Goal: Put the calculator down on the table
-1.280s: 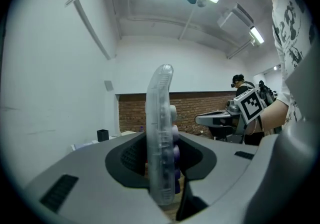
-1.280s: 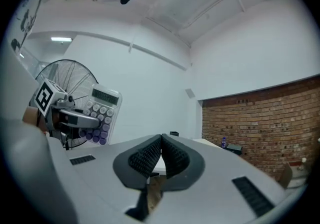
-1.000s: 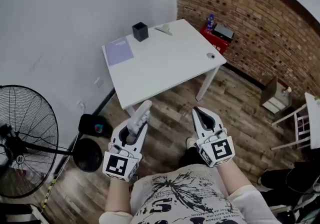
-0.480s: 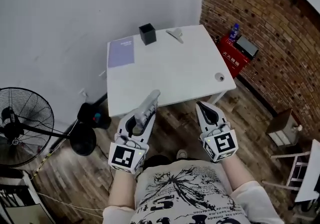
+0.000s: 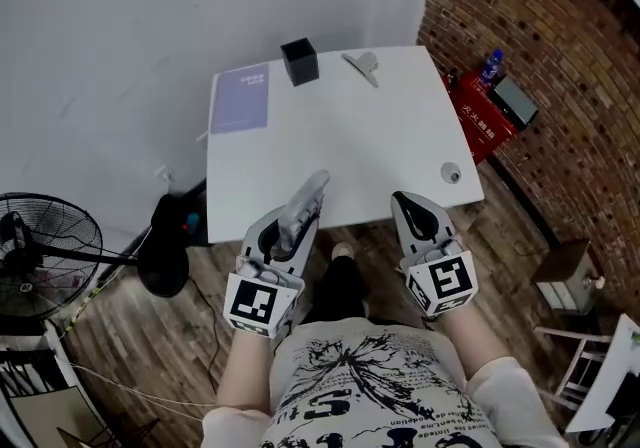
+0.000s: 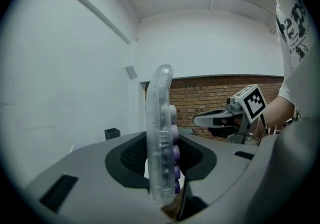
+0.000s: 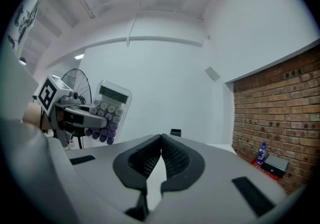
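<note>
My left gripper (image 5: 290, 228) is shut on a clear calculator (image 5: 304, 206) with purple and grey keys, held on edge over the near rim of the white table (image 5: 350, 141). In the left gripper view the calculator (image 6: 161, 133) stands upright between the jaws, keys to the right. The right gripper view shows its display and keypad (image 7: 107, 113) in the left gripper (image 7: 75, 114). My right gripper (image 5: 414, 212) hovers beside it at the same rim, jaws shut and empty (image 7: 161, 142).
On the table lie a purple notebook (image 5: 241, 98), a black cup (image 5: 299, 61), a grey object (image 5: 362, 64) and a small round thing (image 5: 451, 173). A fan (image 5: 40, 246) stands at the left. A red box (image 5: 488, 116) sits by the brick wall at the right.
The person has walked up to the table. Both grippers, earlier over the wooden floor, now reach the table's near edge. The calculator stays in the left gripper.
</note>
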